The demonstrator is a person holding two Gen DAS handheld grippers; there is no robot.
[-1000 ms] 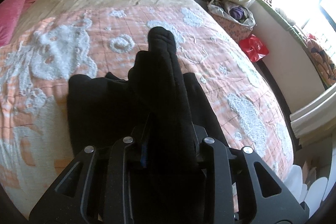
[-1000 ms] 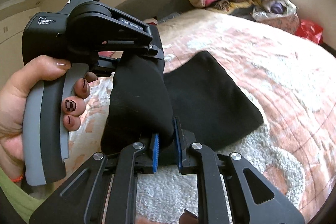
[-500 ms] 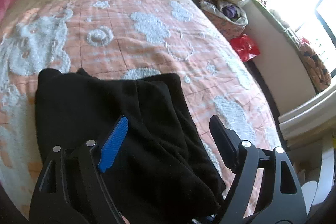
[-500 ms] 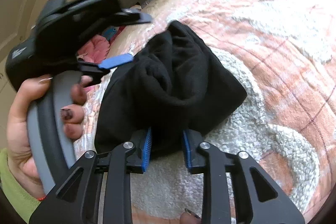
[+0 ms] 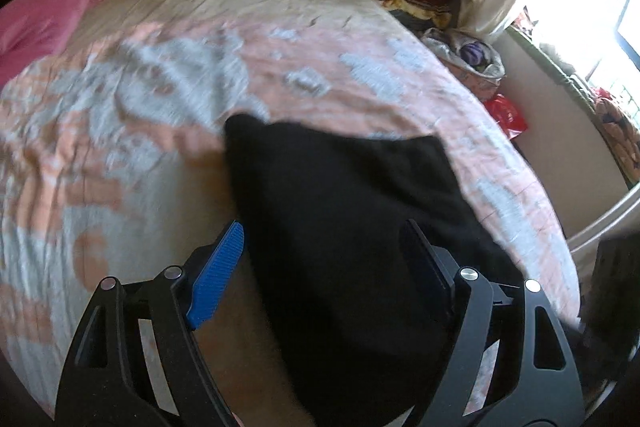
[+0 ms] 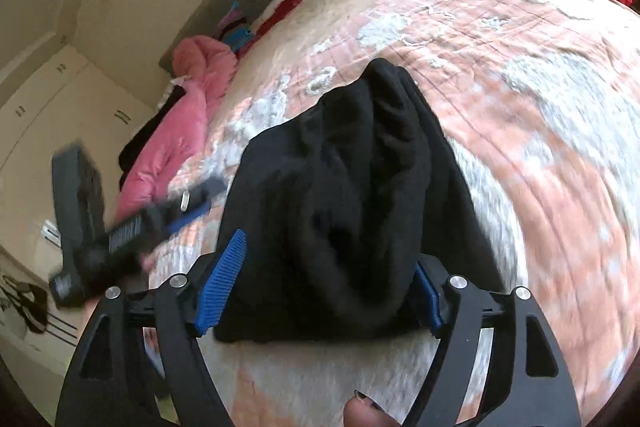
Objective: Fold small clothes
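Both my left gripper (image 5: 320, 251) and right gripper (image 6: 328, 267) have just been opening, released. The soft black fleece garment (image 6: 348, 187) lies bunched on the peach patterned bedspread (image 6: 520, 75), its near end between the right jaws; it's floppy, so I'd pinch the corners.

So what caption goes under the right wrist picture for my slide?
Open right gripper over a folded black garment lying on the peach bedspread.

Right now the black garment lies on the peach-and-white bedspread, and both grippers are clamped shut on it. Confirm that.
Not quite. The black garment does lie on the peach-and-white bedspread, but neither gripper is clamped. The right wrist view shows the right gripper with fingers spread, its jaws having just been opening; the left wrist view shows the left gripper open too.
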